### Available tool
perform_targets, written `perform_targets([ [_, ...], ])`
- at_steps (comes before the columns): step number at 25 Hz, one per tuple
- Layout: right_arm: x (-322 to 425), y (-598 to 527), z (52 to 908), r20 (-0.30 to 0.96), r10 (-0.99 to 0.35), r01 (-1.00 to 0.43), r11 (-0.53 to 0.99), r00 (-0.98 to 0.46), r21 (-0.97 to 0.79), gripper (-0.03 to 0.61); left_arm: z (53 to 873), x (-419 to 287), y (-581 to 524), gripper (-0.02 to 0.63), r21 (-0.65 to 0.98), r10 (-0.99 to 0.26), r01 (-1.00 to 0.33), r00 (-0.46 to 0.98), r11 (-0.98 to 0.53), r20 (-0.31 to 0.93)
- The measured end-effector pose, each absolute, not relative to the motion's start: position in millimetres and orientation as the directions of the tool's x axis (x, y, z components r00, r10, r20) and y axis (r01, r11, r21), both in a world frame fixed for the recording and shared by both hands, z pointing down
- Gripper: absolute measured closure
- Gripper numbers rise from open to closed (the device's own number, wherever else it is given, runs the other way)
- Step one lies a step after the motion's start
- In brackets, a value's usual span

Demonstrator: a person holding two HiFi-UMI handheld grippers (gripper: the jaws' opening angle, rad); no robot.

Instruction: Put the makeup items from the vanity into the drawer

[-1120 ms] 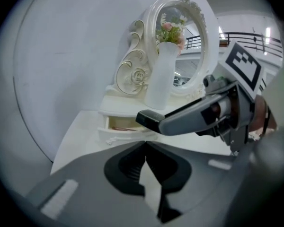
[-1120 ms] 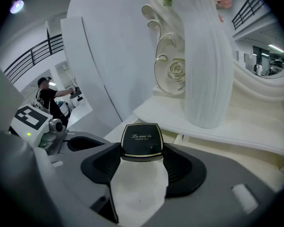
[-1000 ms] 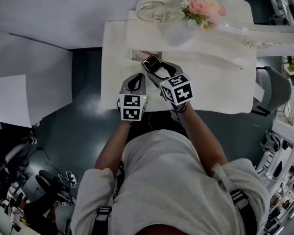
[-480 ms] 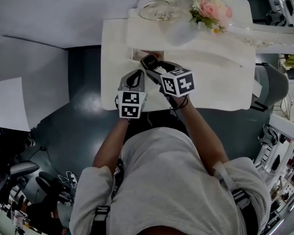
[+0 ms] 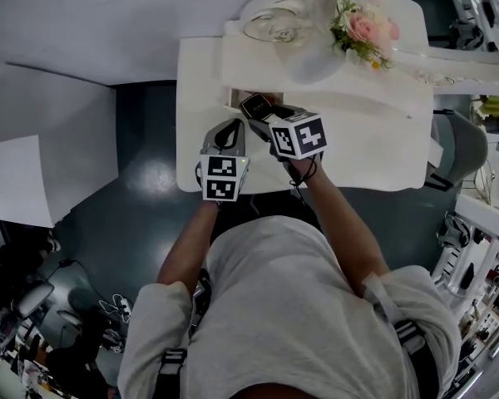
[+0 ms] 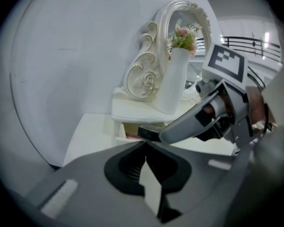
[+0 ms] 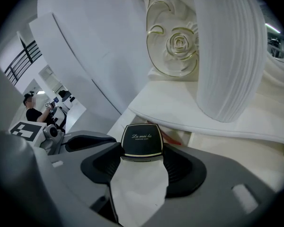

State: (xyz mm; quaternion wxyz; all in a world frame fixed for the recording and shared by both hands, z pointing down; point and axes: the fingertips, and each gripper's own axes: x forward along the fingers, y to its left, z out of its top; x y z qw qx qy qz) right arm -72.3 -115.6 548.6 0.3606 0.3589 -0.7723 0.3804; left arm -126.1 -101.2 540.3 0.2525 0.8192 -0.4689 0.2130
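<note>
Left gripper: jaws pressed together, nothing held, positioned over vanity front-left edge. Right gripper: jaws clamped on black compact, its sides pinched by pads. Compact held above vanity top, just before open drawer under shelf's left end. Red item glimpsed inside. Beyond: white vase, flowers, mirror frame.

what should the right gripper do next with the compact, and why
Probably ease the right gripper forward and down to carry the black powder compact into the open drawer, then release. Its jaws clamp the compact, which hangs right at the drawer's opening under the vanity shelf, not yet inside.
</note>
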Motion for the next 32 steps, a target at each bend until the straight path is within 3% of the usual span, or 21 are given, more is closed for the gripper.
perform_targets([
  [32, -88.2, -150.8, 569.4, 0.842, -0.301, -0.869, 0.367, -0.448, -0.331, 0.288, 549.6, -150.3, -112.9, 0.611, 0.223, -0.659, -0.885, 0.456, -0.409, 0.599],
])
